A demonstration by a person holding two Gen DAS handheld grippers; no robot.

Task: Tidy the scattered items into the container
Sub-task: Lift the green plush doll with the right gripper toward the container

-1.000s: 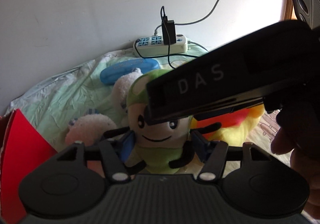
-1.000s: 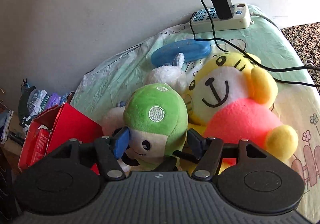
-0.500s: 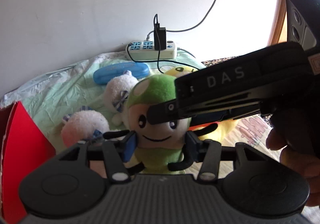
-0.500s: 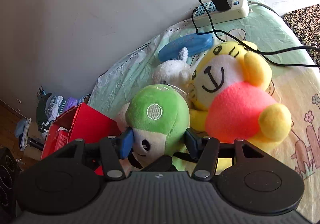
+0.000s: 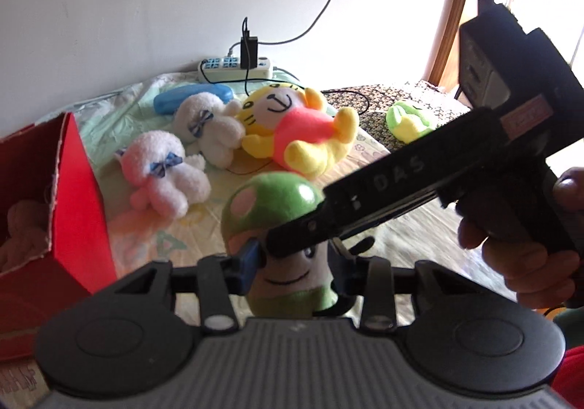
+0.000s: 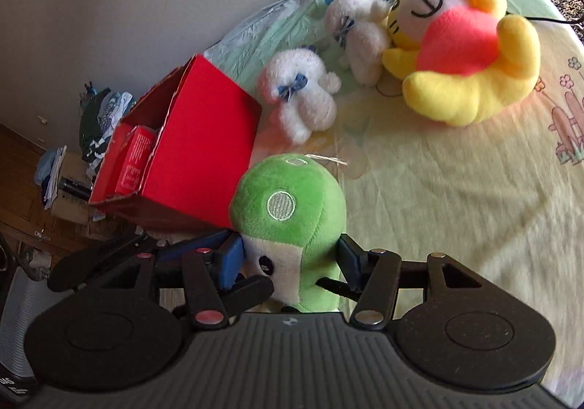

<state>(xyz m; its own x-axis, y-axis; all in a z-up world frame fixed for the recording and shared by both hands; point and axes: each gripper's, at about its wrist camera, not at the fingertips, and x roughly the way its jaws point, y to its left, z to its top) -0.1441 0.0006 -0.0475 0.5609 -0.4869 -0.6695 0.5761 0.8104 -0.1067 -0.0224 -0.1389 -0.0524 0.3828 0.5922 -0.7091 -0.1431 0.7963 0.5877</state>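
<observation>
Green mushroom plush (image 6: pixel 288 212): was gripped from two sides at once, just beside the right wall of the red box (image 6: pixel 204 153), and apparently raised off the bed sheet (image 6: pixel 438 208). Starting from the left: found the left gripper (image 5: pixel 292 263) closed tight on the lower part of the plush, pads pressing beside the face. Found the right gripper (image 6: pixel 288 259) clamped on it too, pads sunk in under the green cap. Judged the step as carrying the toy to the box. Needed next, probably, a move leftward over the open rim and then a release from both grippers together, clear of the torn cardboard edge. Further right, left lying on the sheet: the nearer white plush (image 6: pixel 303 91), the farther white plush (image 6: pixel 361 33), then the yellow plush (image 6: pixel 463 44). Seen only from the left wrist: a brownish soft thing (image 5: pixel 22 230) inside the box, the hand (image 5: pixel 529 255) on the right gripper, a small green toy (image 5: pixel 408 120) far right. Seen only from the right wrist: a red packet (image 6: pixel 137 153) in the box and clothes (image 6: pixel 102 117) on the floor.
</observation>
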